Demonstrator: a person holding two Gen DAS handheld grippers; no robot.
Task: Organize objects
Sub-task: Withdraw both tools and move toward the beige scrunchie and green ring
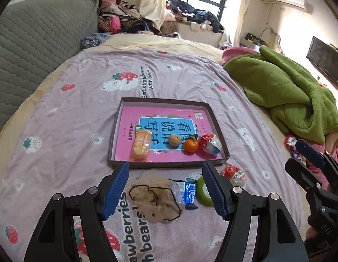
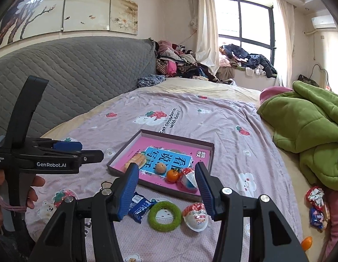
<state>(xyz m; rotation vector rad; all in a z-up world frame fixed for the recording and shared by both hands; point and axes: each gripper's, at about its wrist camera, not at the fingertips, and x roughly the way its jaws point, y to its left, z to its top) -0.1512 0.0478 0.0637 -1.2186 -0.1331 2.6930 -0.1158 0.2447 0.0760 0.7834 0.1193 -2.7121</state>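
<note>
A shallow box tray (image 1: pixel 166 164) holding a pink book lies on the bedspread, and on the book sit an orange snack pack (image 1: pixel 141 145), a walnut (image 1: pixel 175 140), a tangerine (image 1: pixel 191 145) and a foil egg (image 1: pixel 209 144). My left gripper (image 1: pixel 165 187) hangs open above a beige mesh pouch (image 1: pixel 156 198) and a blue packet (image 1: pixel 188 193), gripping nothing. In the right wrist view my right gripper (image 2: pixel 166 190) is open over a green ring (image 2: pixel 164 216), beside the blue packet (image 2: pixel 140 206) and a second foil egg (image 2: pixel 196 216). The tray (image 2: pixel 180 137) lies just beyond.
A green quilt (image 2: pixel 311 131) is heaped at the right. Loose sweets (image 2: pixel 315 196) and another tangerine (image 2: pixel 307 242) lie near the right bed edge. A grey headboard (image 2: pixel 70 76) stands behind, clothes piled at the window. A hand (image 2: pixel 33 187) holds the left gripper (image 2: pixel 86 149).
</note>
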